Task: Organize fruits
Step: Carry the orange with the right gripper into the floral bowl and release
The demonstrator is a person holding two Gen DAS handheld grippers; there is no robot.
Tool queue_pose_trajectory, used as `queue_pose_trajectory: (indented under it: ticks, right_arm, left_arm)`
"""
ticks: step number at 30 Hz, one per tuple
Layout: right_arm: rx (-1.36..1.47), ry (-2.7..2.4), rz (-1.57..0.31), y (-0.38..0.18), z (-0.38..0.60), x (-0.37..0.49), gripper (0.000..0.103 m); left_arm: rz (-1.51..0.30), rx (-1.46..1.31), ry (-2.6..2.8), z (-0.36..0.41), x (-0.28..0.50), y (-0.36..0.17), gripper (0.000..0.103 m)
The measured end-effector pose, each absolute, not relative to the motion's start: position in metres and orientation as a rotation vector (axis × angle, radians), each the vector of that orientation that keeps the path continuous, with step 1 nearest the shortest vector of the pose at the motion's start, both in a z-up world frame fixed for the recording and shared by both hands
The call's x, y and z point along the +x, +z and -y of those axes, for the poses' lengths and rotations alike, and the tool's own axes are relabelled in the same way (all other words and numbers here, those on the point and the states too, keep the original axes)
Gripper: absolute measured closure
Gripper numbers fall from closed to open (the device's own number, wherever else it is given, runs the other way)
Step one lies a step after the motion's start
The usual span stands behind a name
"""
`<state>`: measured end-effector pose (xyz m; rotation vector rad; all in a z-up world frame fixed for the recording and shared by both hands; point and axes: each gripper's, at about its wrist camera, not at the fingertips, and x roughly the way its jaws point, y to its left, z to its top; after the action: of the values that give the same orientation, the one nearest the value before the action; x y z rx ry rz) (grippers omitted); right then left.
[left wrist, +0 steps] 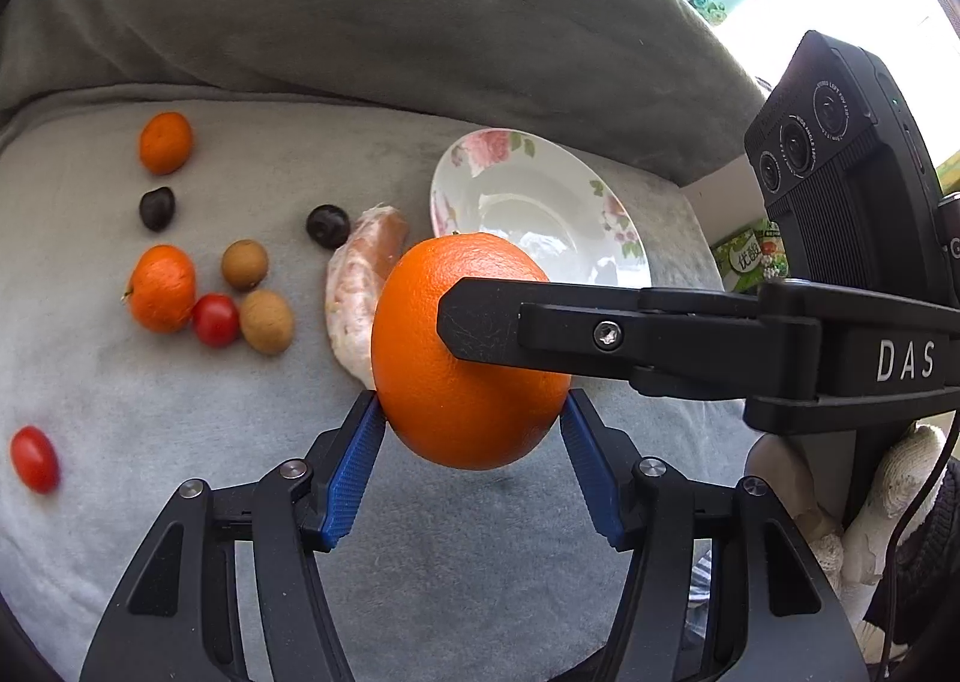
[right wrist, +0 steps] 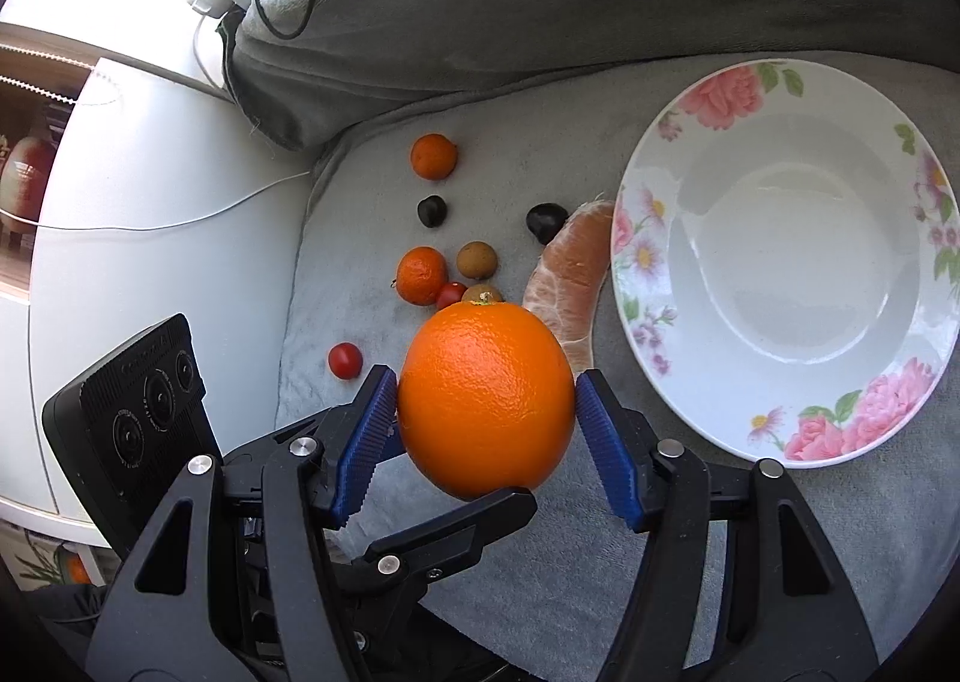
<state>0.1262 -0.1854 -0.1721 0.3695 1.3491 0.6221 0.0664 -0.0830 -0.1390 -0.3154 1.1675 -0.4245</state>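
Observation:
A large orange (left wrist: 468,352) (right wrist: 486,400) is held in the air between both grippers. My left gripper (left wrist: 471,412) has its blue pads on the orange's two sides. My right gripper (right wrist: 486,388) clamps it as well; in the left wrist view one of its black fingers (left wrist: 480,322) crosses the orange. A white flowered plate (left wrist: 540,202) (right wrist: 780,262) lies empty on the grey cushion, right of the orange. A peeled pomelo segment (left wrist: 360,286) (right wrist: 570,274) lies beside the plate.
On the cushion (left wrist: 180,412) to the left lie two mandarins (left wrist: 166,141) (left wrist: 162,289), two dark plums (left wrist: 157,208) (left wrist: 328,226), two brown longans (left wrist: 244,263) (left wrist: 267,320) and two cherry tomatoes (left wrist: 215,320) (left wrist: 35,458). A grey pillow (left wrist: 360,9) rises behind. A white table (right wrist: 150,202) with cables stands to the left.

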Motion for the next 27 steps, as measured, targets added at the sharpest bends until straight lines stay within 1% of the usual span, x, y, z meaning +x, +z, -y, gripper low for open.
queue_pose_trajectory:
  ticks: [8,20,23,27]
  right_arm:
    - [0.397,0.554,-1.334,-0.172,0.220,0.140,0.038]
    - [0.397,0.490,-1.347,-0.181,0.244,0.149,0.038]
    - [0.376,0.447,-1.343,-0.180,0.248,0.152,0.038]
    - [0.406,0.407,-1.296,-0.171,0.260,0.156,0.038]
  left_arm:
    - [-1.182,-0.296,-0.484,0.120,0.091,-0.143,0.043]
    - [-1.211,-0.279,-0.509,0.139,0.102,-0.153,0.043]
    - [-1.196,-0.274,-0.516,0.141,0.103,-0.148,0.047]
    - [-1.183,-0.269,-0.515,0.139,0.105,-0.142,0.047]
